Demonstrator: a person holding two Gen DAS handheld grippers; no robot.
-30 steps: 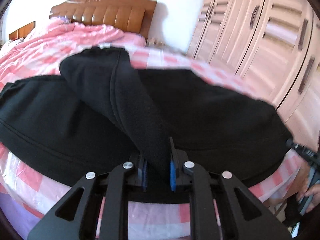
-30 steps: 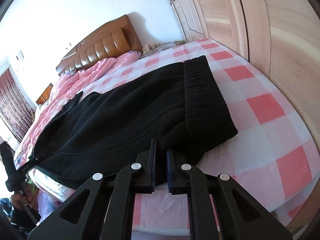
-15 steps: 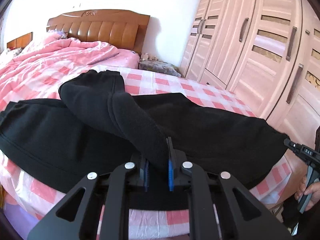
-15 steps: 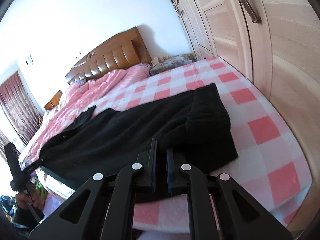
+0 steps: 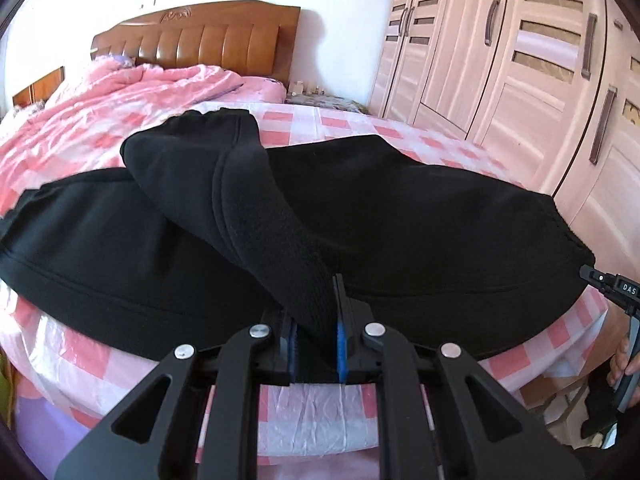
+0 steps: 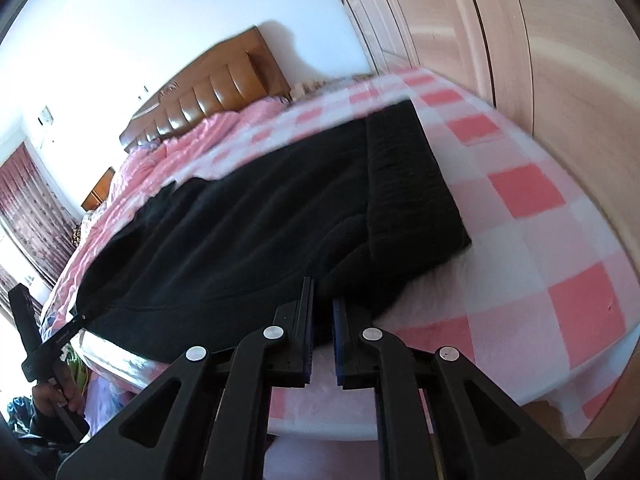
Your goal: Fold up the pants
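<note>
Lying across the near edge of the bed (image 5: 328, 128), the black pants (image 5: 420, 216) were spread lengthwise over the pink checked sheet, a flat base that let one part be doubled over another. In the left wrist view the left tool (image 5: 314, 344) was pressed together on a ribbed cuff (image 5: 296, 276), the fabric rising from the pads toward eleven o'clock, where the lifted leg (image 5: 188, 164) draped back over the rest of the garment. That pinch at the hem probably gave control of the whole leg, so it could be carried over and laid square.

In the right wrist view the right tool (image 6: 322, 344) was also pressed nearly together at the near edge of the cloth, with dark fabric showing between the blue pads. It seemed to pin the waist end, whose ribbed band (image 6: 408, 184) lay at one o'clock, apparently to keep the garment from sliding. At the nine o'clock edge of that view a hand (image 6: 52, 396) gripped the other tool's handle. The fold looked only partly made.
</note>
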